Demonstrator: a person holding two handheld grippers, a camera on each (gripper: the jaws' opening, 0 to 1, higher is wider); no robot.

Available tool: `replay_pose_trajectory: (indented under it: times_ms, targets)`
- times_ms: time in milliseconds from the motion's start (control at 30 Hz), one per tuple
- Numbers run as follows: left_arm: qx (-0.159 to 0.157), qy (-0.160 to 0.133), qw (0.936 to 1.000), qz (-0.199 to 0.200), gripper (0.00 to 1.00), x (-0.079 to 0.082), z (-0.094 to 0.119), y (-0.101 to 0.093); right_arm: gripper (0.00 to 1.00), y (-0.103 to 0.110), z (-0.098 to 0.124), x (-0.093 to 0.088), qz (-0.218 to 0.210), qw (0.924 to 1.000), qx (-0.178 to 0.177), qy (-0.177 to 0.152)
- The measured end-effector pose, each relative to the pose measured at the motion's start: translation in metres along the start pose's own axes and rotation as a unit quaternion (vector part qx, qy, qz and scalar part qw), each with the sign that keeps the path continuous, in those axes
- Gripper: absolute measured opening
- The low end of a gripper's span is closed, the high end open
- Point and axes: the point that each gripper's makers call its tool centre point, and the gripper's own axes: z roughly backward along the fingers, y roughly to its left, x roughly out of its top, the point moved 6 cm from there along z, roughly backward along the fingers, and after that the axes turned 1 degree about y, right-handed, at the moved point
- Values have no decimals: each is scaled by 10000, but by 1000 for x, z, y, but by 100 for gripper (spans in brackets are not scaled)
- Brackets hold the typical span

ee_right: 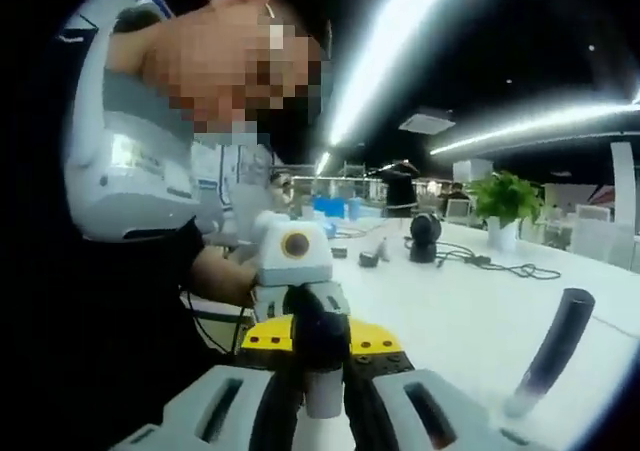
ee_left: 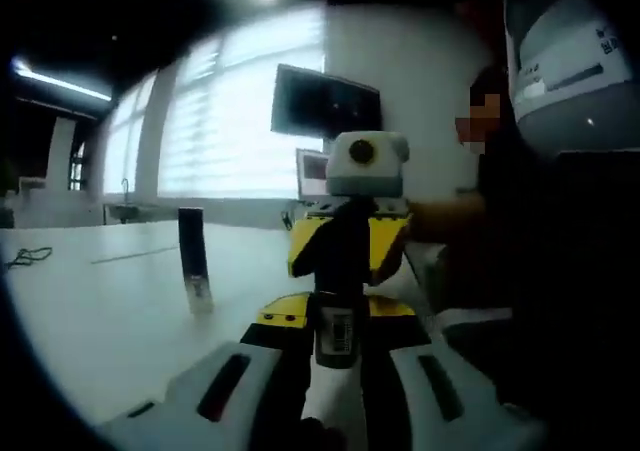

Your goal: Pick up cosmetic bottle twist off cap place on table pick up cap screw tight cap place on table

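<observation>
Both grippers clamped on cosmetic bottle (ee_left: 337, 336), left gripper (ee_left: 335, 391) and right gripper (ee_right: 322, 396) opposed. Risk: slip while twisting, dropping bottle on table (ee_left: 110, 301).

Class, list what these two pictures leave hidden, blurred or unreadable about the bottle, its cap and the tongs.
- Left gripper view: the far end of the cosmetic bottle, with any cap seam, is hidden by the right tongs gripping it.
- Left gripper view: the bottle's label print is too small and blurred to read.
- Right gripper view: the bottle's body is covered by the left tongs.
- Right gripper view: the dark tube has a blurred base.
</observation>
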Motion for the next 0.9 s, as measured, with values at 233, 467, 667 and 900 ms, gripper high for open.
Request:
replay_pose_trajectory:
  times_ms: [233, 467, 667, 900]
  targets:
    - [258, 22, 9996, -121, 7, 0, 1, 7, 10, -1, -5, 0, 32, 9984, -557, -54]
    - [537, -1, 9984, -198, 7, 2, 3, 14, 10, -3, -9, 1, 96, 9937, -1112, -112]
    - [742, 27, 9969, -253, 7, 1, 4, 19, 10, -5, -13, 0, 116, 9875, -1564, -160]
    - [959, 58, 9947, -365, 7, 1, 5, 23, 9, -5, -15, -1, 97, 9781, -2058, -278]
